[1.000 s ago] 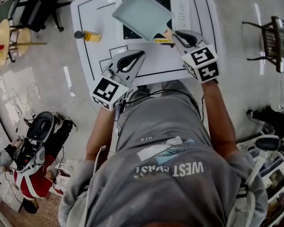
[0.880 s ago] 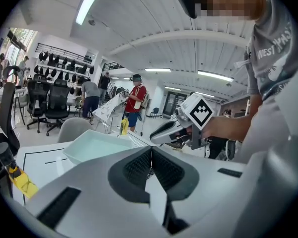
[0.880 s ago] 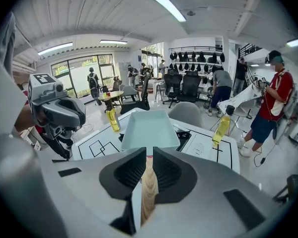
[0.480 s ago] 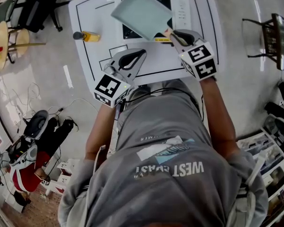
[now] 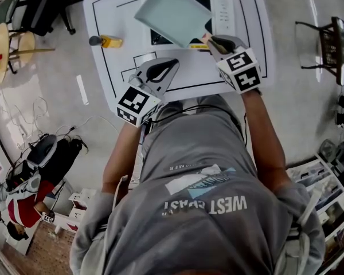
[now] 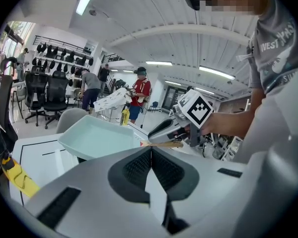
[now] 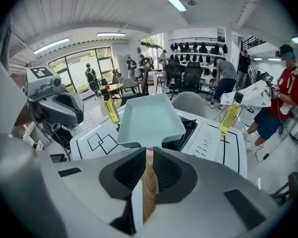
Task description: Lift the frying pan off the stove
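The frying pan (image 5: 172,15) is a pale teal square pan with a wooden handle (image 7: 149,182). It hangs tilted above the black stove (image 5: 159,38) on the white table. My right gripper (image 5: 210,40) is shut on the handle, which runs between its jaws in the right gripper view (image 7: 149,155). My left gripper (image 5: 174,62) stands left of the handle, over the table's near part. Its jaws meet with nothing between them (image 6: 151,150). The left gripper view shows the pan (image 6: 97,138) and the right gripper (image 6: 171,128) ahead.
A yellow bottle (image 5: 106,41) stands on the table left of the stove, and a second one (image 7: 229,118) at the far right corner. The stove's control panel (image 5: 222,13) lies right of the pan. Office chairs (image 5: 40,7) and people stand around.
Both grippers and the pan have sunk a little toward the table. The right gripper's hold on the handle is unchanged.
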A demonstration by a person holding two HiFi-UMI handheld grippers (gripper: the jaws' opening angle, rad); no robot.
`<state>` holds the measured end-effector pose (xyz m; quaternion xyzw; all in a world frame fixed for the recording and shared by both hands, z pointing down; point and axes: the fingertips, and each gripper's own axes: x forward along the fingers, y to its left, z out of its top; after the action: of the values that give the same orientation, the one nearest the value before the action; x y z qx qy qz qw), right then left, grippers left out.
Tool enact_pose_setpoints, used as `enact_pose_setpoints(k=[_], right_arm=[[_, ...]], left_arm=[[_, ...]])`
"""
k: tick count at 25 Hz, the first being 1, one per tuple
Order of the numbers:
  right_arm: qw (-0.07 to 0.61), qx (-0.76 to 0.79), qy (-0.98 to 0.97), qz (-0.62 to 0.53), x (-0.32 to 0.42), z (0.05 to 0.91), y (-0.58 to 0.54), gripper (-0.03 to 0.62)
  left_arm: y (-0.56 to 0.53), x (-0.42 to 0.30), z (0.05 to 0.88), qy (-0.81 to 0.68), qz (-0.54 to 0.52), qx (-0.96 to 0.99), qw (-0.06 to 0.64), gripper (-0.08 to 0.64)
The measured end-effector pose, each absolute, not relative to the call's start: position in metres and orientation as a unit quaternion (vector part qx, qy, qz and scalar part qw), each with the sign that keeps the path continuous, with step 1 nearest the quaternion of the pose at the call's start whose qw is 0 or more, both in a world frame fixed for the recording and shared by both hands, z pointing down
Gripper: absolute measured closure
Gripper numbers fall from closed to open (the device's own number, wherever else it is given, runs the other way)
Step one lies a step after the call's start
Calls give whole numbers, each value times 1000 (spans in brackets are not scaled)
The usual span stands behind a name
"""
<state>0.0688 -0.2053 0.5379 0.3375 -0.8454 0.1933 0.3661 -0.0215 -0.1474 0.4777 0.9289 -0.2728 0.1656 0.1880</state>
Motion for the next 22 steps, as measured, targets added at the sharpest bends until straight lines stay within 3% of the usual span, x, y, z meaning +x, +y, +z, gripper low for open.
enact_pose_setpoints(k=[22], right_arm=[[366, 329, -846, 204, 64, 549, -206, 541]], left_arm=[[-148, -22, 488, -276, 176, 923, 200, 561]])
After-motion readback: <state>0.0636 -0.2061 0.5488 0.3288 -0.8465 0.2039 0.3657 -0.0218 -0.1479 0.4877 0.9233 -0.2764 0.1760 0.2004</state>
